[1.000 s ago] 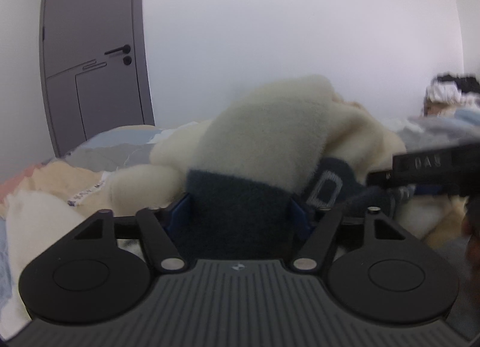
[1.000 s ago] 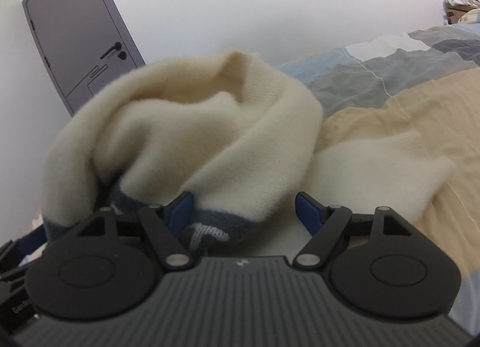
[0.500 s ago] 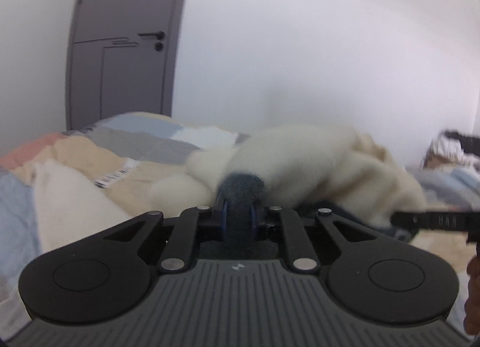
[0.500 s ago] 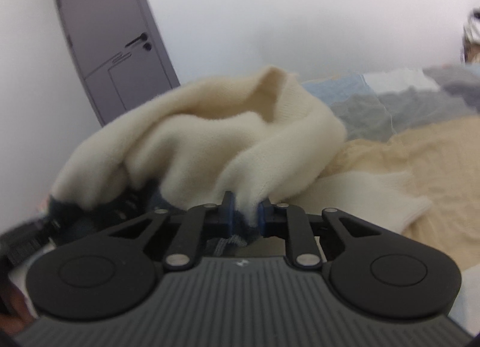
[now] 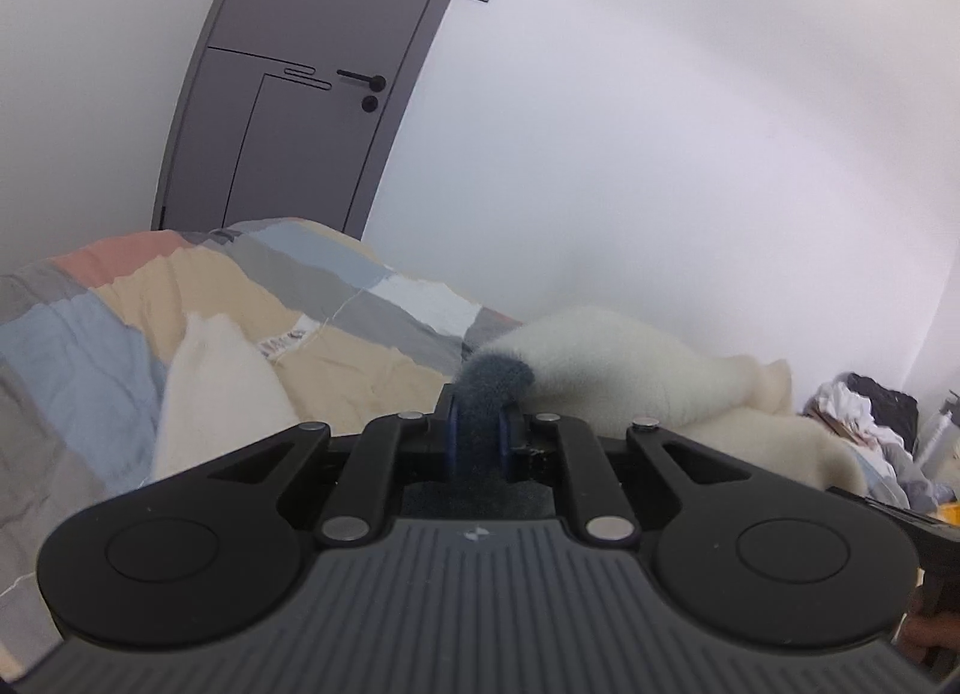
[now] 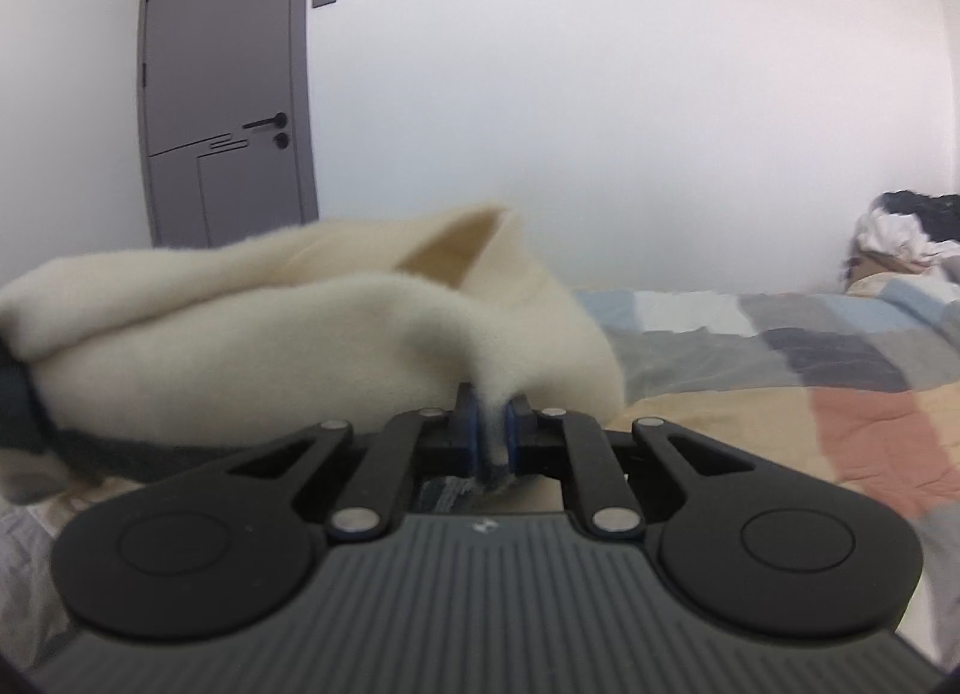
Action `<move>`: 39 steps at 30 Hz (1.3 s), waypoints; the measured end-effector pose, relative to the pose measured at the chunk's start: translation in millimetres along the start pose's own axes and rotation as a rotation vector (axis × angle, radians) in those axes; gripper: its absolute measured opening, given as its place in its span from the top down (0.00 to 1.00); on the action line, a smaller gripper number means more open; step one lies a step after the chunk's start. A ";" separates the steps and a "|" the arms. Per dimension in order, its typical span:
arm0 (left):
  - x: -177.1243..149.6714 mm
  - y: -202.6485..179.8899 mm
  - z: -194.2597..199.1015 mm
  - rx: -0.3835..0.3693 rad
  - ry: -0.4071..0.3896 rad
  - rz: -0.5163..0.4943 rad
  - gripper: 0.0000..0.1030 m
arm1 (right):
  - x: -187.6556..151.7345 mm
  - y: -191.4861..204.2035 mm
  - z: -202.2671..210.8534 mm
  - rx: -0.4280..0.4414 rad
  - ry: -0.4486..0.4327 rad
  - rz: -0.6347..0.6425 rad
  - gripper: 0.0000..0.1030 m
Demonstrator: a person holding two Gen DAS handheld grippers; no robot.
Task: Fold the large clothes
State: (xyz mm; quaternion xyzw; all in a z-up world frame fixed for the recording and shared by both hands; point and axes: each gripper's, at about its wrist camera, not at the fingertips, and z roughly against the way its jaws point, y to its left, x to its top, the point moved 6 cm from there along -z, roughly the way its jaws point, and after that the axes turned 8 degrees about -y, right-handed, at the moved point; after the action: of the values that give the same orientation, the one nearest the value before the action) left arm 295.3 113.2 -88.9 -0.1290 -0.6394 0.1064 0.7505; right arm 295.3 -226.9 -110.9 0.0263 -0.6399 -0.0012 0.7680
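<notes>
- Left gripper (image 5: 480, 433) is clamped on the dark grey-blue hem (image 5: 493, 379) of the cream fleece sweater (image 5: 606, 358), lifting that edge above the bed.
- Patchwork quilt (image 5: 198, 298) covers the bed beneath; a cream sleeve (image 5: 210, 394) lies on it to the left.
- Right gripper (image 6: 492, 430) is pinched tight on a cream fold near the sweater's hem, the bulk bunched to its left.
- Grey door (image 6: 222, 93) stands behind; a clothes pile (image 6: 900, 238) sits far right.

The sweater (image 6: 300, 334) runs off the frame's left (hem perhaps hidden).
</notes>
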 end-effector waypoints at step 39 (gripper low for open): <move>-61.2 -144.3 50.5 -0.153 0.304 -0.323 0.32 | -33.1 -77.1 66.9 0.118 0.180 -0.618 0.51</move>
State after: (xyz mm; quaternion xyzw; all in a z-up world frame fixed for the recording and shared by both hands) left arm 234.9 -40.1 -90.9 -0.0959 -0.5374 -0.0846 0.8336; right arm 226.0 -305.3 -134.6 0.2640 -0.5303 -0.1949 0.7818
